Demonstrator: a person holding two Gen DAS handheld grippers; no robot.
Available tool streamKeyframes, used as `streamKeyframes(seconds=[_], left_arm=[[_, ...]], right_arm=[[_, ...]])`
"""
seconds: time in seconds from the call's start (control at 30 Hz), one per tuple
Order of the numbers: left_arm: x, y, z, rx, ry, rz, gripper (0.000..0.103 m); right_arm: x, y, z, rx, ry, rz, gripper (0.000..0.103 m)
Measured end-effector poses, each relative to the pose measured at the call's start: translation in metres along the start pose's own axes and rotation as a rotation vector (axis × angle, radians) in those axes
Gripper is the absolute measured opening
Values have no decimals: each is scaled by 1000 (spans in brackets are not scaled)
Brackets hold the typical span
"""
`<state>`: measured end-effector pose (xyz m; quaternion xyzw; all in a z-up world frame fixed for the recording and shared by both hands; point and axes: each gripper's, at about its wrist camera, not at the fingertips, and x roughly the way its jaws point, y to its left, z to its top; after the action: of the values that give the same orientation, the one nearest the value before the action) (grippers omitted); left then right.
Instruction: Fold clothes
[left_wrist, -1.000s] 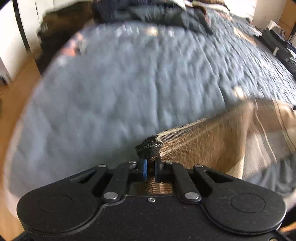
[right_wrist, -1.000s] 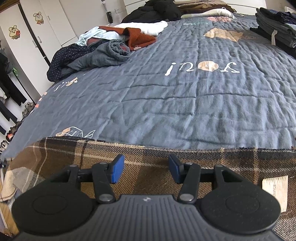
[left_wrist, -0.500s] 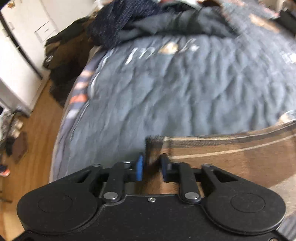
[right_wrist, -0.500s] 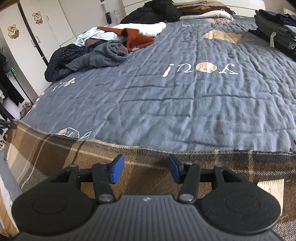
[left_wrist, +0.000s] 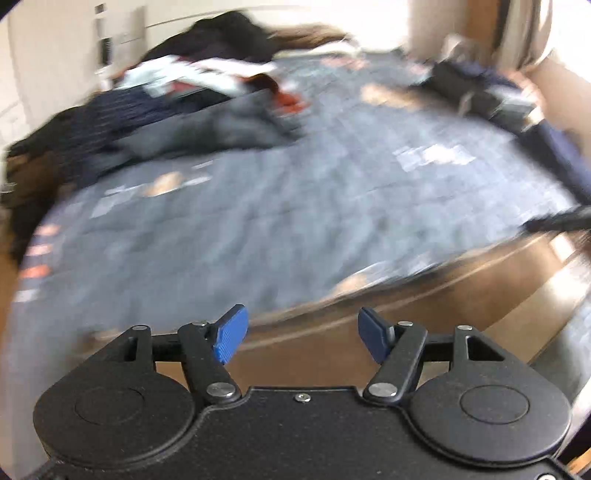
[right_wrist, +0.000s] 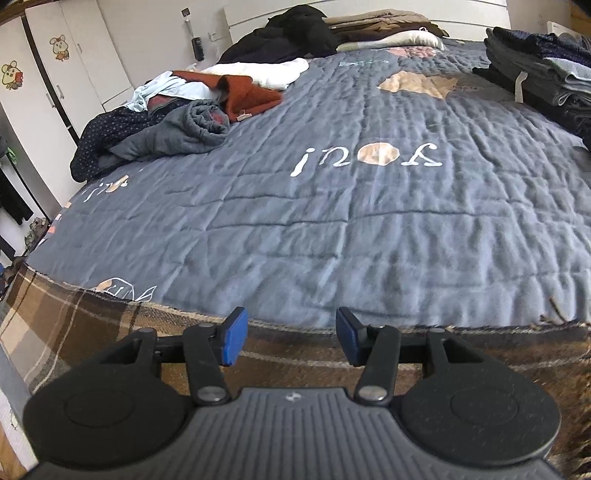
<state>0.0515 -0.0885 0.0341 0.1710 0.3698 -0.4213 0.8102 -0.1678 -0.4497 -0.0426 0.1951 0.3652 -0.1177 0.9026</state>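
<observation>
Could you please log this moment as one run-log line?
left gripper open | right gripper open | plaid garment flat on bed

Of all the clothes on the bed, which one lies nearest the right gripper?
The brown plaid garment, spread flat along the bed's near edge right under the right gripper. The loose pile and folded stack lie far across the quilt.

Bed with a grey-blue quilt (right_wrist: 332, 229) is carrying a brown plaid cloth (right_wrist: 92, 325) lying along its near edge, loose clothes pile (right_wrist: 192, 110) sitting far left, folded stack (right_wrist: 539, 77) resting far right, dark heap (right_wrist: 295, 37) at the head
</observation>
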Motion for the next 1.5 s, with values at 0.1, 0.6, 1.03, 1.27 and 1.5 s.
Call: streamKeyframes(seconds=[0.1, 0.6, 1.03, 1.27, 1.5], left_arm=[[39, -41, 7, -40, -5, -82, 65], [143, -136, 0, 49, 165, -23, 81], [136, -151, 6, 27, 33, -33, 84], [121, -161, 12, 19, -22, -54, 84], [113, -219, 13, 168, -55, -108, 84]], right_arm=[[-4, -8, 3, 15, 5, -9, 52], [21, -14, -16, -169, 105, -95, 53], [-1, -68, -10, -58, 78, -269, 53], [-47, -116, -4, 100, -18, -242, 53], [-90, -133, -30, 93, -34, -290, 53]])
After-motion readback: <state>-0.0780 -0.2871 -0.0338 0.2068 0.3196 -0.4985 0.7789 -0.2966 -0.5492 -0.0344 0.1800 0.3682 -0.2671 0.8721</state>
